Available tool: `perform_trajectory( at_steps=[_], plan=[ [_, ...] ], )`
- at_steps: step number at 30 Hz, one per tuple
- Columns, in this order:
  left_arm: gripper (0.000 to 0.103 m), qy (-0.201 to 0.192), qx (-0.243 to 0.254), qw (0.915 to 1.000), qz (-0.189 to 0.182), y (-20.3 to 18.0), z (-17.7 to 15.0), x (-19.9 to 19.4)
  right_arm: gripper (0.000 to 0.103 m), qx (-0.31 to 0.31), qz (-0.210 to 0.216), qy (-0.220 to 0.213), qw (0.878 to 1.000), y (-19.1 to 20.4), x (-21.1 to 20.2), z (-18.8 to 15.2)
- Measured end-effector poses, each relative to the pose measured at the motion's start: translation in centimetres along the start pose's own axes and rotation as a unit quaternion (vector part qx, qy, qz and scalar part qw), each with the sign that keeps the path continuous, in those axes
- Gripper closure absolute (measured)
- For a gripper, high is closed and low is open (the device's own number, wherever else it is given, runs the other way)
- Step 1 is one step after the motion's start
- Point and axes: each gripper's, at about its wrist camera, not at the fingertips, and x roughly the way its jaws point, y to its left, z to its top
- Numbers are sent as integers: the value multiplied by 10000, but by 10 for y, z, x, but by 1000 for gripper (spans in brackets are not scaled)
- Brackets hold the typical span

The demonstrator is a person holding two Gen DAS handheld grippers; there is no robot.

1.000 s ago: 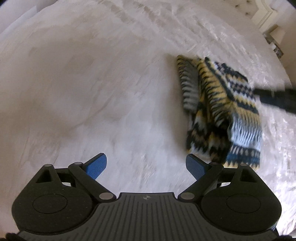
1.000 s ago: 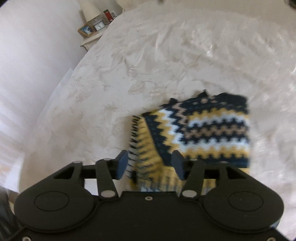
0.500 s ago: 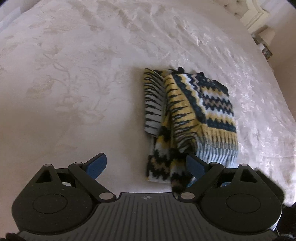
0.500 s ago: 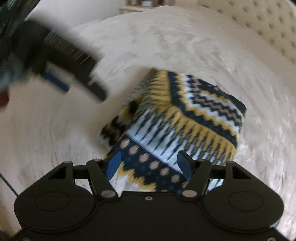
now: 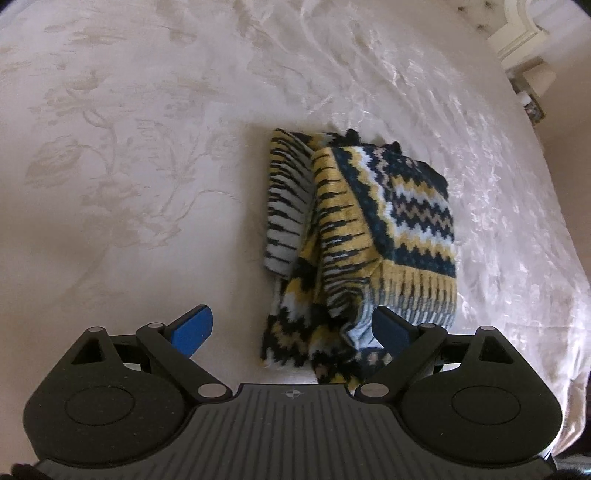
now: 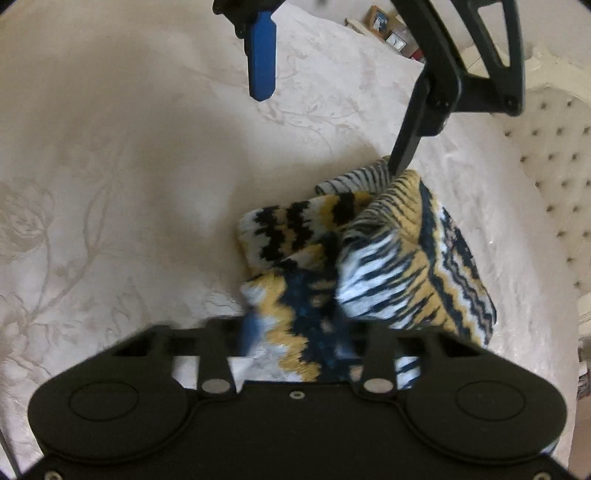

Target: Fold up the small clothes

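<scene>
- Sweater point(image 5: 364, 236): chunky knit w/ zigzag bands in navy, mustard, white and tan; ribbed striped hem along the near edge. Folded into a rough rectangle, lying on the bedspread point(image 5: 129, 166) right of centre in the left wrist view.
- A long narrow striped part, prob. a sleeve, lies along the sweater's left side; its near end is bunched and lumpy.
- Bedspread is cream, slightly shiny, w/ woven flower-and-vine pattern; wrinkled toward the far right.
- Left gripper point(image 5: 291, 328): black plastic body, ridged centre plate, blue pads on the fingers point(image 5: 192, 326). Jaws spread wide, nothing clamped. Left pad is over bare bedspread; right pad sits at the sweater's near hem, contact unclear.
- In the right wrist view the left gripper point(image 6: 332, 122) comes in from the top: one blue pad hangs clear above the bed, the other finger's tip meets the sweater's far edge and is hidden there.
- Right gripper point(image 6: 295, 332): knit fabric fills the gap between its fingers and covers the fingertips, so pads can't be seen. Frame is blurred here; can't tell if it's clenched on the cloth or loose.
- Sweater point(image 6: 369, 266) looks humped and blurry close to that camera.
- Tufted headboard point(image 6: 546, 155) w/ buttons, cream, cut off at the right edge.
- Nightstand clutter point(image 6: 391, 33) far back: small, hard to make out.
</scene>
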Motion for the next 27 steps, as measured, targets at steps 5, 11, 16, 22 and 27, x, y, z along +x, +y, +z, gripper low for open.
perform_trajectory(
  at_steps=[5, 11, 16, 22, 27],
  plan=[
    [9, 178, -29, 9992, -349, -12, 10, 15, 90, 1406, 73, -339, 9895, -53, -26, -3],
    [9, 370, -227, 9957, -814, -27, 26, 44, 90, 2080, 184, -489, 9767, -86, -42, -11],
    [9, 474, -337, 9942, -906, -33, 38, 70, 90, 2080, 356, -447, 9764, -85, -39, -13],
    [46, 399, -377, 9953, -793, -37, 45, 82, 90, 2149, 483, -415, 9746, -79, -35, -15],
    [75, 458, -270, 9964, -664, -40, 48, 85, 90, 2241, 565, -356, 9723, -80, -33, -15]
  ],
)
